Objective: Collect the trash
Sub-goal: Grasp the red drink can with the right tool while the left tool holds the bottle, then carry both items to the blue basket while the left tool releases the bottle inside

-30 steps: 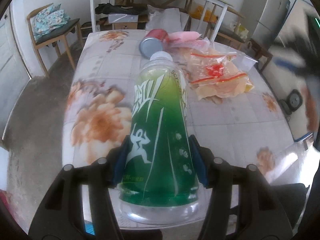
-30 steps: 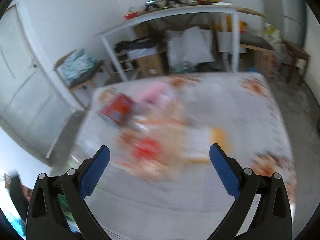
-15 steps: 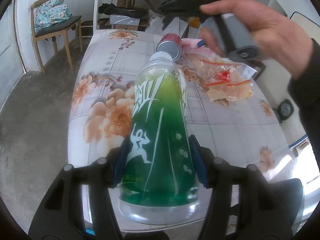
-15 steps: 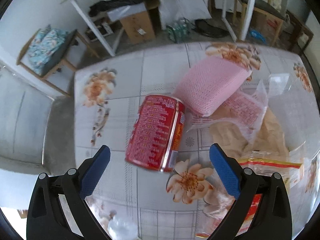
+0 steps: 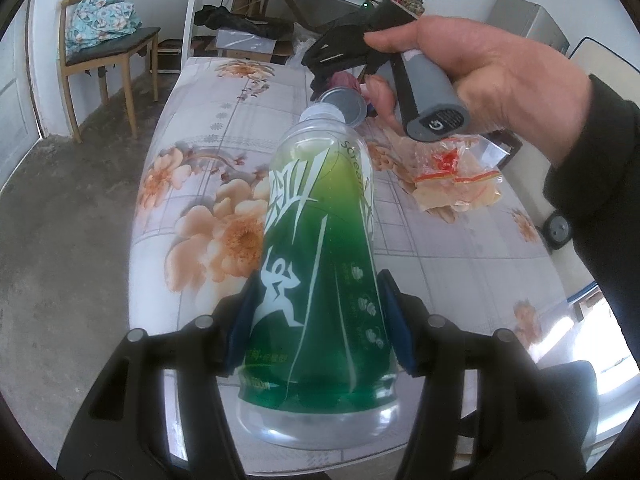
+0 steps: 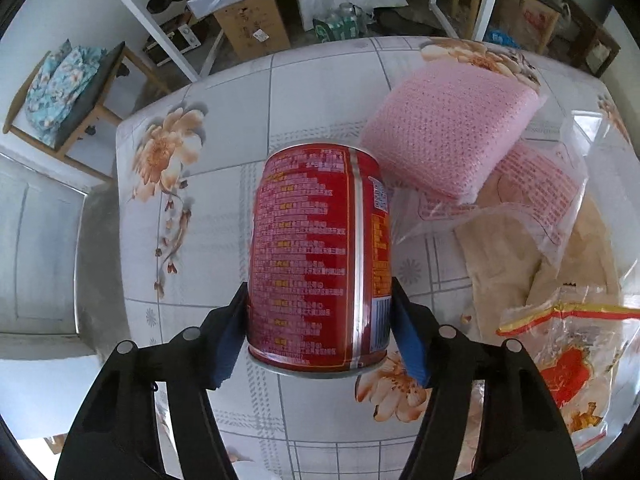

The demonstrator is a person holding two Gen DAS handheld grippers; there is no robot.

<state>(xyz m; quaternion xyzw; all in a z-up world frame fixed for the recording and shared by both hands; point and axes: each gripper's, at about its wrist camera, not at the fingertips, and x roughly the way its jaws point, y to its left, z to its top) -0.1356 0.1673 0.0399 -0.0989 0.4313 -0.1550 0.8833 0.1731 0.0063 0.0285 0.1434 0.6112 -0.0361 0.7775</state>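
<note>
My left gripper [image 5: 318,320] is shut on a green plastic drink bottle [image 5: 318,264], its cap pointing away over the floral table [image 5: 200,208]. My right gripper [image 6: 320,328] has its blue pads against both sides of a red tin can [image 6: 320,256] lying on the table; the can's silver end [image 5: 346,100] shows in the left wrist view under the hand holding the right gripper. A pink sponge pack [image 6: 452,136] lies just right of the can, with clear and orange-printed plastic bags [image 6: 560,344] further right.
The plastic bags [image 5: 456,184] lie at the table's right side. A wooden chair with a cushion [image 5: 104,36] stands left of the table. A white-framed bench with boxes [image 6: 252,20] stands beyond the far edge.
My right gripper moved down onto the red can and its jaws closed in around it. The left gripper kept holding the green bottle, almost still.
</note>
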